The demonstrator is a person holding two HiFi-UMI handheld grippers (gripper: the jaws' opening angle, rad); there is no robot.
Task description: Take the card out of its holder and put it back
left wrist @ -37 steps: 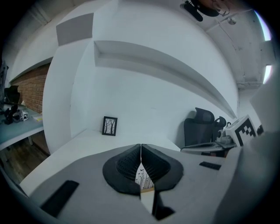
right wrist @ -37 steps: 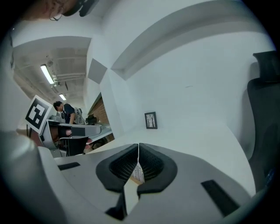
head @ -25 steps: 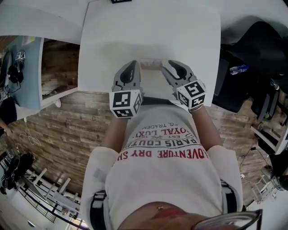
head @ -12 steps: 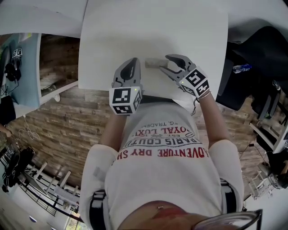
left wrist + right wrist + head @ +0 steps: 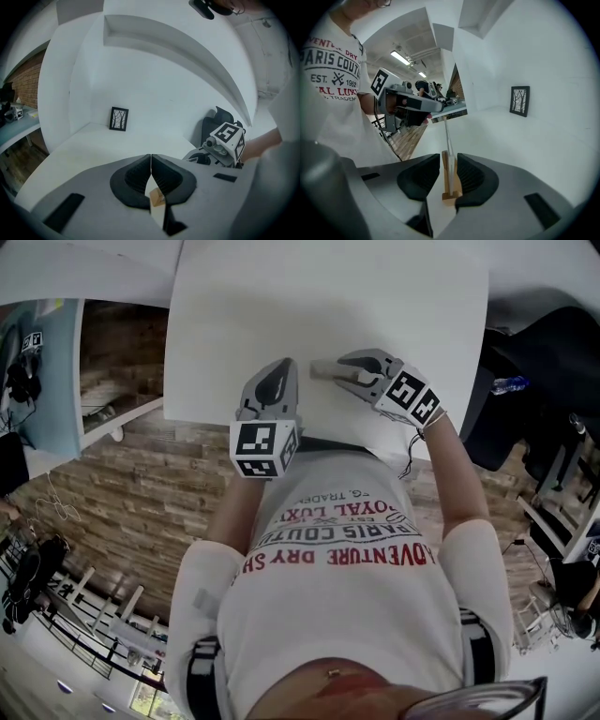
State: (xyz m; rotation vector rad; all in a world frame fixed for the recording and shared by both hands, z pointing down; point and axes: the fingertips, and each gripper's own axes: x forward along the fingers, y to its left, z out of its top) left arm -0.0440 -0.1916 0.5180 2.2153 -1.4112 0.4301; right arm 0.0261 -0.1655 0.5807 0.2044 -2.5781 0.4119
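Note:
A small wooden holder (image 5: 451,183) stands on the white table (image 5: 375,296) with a thin card (image 5: 446,133) upright in its slot, seen edge-on. In the head view the holder (image 5: 322,369) lies between both grippers. My right gripper (image 5: 449,158) straddles the holder; its jaws have just been closing and stand close on either side, with a sliver of gap on the left. It reaches in from the right in the head view (image 5: 339,373). My left gripper (image 5: 151,158) has its jaws together, just left of the holder (image 5: 281,367). A tan bit and a white edge show under them.
A small black-framed picture (image 5: 119,118) stands at the table's far side, also in the right gripper view (image 5: 520,100). The table's near edge (image 5: 216,426) borders a wood floor. A black chair (image 5: 544,362) and a bottle (image 5: 497,385) are to the right.
The right gripper has swung round and rolled so that it points left at the holder, shifting up and right in the head view. The left gripper has barely moved.

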